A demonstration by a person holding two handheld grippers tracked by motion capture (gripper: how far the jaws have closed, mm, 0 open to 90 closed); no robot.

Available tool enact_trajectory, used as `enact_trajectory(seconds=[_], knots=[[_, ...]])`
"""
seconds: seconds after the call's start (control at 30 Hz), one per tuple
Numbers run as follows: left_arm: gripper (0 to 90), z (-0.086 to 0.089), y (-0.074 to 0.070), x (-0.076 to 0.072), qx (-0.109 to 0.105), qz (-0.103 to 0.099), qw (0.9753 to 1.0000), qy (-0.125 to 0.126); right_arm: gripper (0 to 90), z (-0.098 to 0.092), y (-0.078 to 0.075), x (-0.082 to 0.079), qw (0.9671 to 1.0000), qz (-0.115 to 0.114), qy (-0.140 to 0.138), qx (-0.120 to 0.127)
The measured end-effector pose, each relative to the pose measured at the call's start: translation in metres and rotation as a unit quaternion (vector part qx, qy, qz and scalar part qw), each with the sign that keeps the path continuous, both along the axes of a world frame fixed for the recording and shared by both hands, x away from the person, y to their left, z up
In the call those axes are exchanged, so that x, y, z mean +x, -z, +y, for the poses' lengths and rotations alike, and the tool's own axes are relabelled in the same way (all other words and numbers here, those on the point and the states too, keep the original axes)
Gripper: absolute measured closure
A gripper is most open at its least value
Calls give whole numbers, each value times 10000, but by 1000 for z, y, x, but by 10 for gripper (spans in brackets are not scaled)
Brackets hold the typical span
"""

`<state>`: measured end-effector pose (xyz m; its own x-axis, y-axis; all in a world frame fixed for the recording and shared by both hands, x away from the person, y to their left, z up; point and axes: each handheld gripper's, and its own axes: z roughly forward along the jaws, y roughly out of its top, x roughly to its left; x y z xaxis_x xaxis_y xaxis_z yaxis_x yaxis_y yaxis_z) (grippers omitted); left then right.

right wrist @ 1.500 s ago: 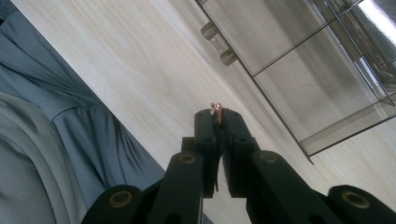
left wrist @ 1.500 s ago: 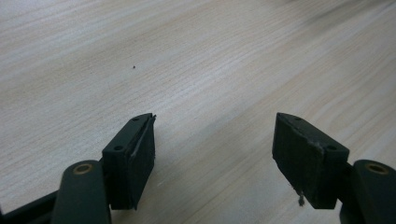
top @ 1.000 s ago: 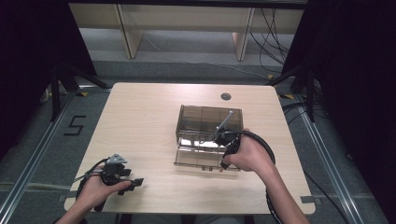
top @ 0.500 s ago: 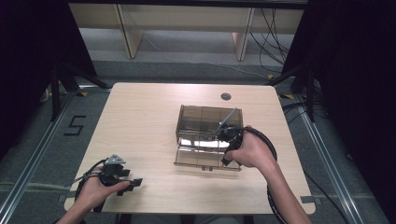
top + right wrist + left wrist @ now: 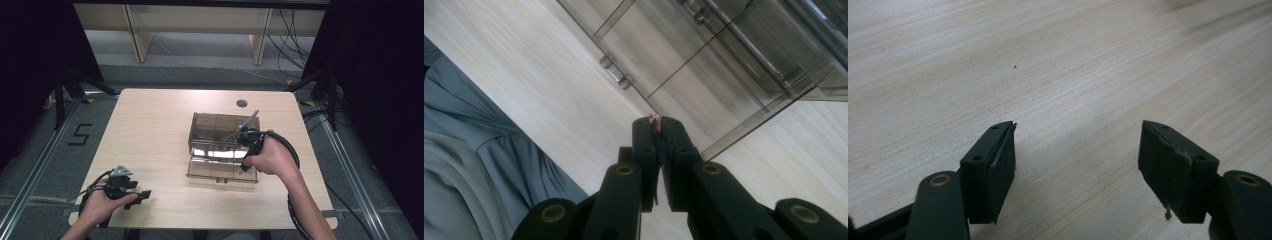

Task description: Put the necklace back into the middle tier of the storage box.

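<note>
Jaws pressed together (left's apart) over drawer box (image 5: 724, 65)

smoky brown drawer box (image 5: 220, 145), pale woodgrain table (image 5: 150, 130)

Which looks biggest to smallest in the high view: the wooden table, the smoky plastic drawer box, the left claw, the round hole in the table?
1. Wooden table
2. Smoky plastic drawer box
3. Left claw
4. Round hole
</note>
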<state>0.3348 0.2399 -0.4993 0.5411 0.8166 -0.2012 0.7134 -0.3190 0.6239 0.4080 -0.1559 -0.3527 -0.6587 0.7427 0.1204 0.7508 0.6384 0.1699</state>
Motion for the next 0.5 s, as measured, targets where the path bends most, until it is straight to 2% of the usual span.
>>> enact_trajectory(seconds=[0.13, 0.23, 0.27, 0.33, 0.47, 0.5], knots=[[309, 1, 0, -1, 33, -42, 10000, -82, 862, -2, -3, 4, 10000, -42, 75, -1], [309, 2, 0, -1, 0, -26, 10000, -28, 862, -3, -5, 7, 9999, -111, 121, 22], [308, 2, 0, -2, 4, -13, 10000, -39, 861, -3, -5, 8, 9998, -70, 158, 29], [308, 1, -1, -3, 69, -37, 10000, -59, 862, -3, -1, 11, 9997, -108, 205, -39], [307, 3, -1, -3, 15, -55, 10000, -80, 861, -1, 6, 16, 9996, -50, 241, -143], [308, 3, -1, -3, 29, -82, 9999, -83, 862, -2, 7, 17, 9997, -94, 203, -123]])
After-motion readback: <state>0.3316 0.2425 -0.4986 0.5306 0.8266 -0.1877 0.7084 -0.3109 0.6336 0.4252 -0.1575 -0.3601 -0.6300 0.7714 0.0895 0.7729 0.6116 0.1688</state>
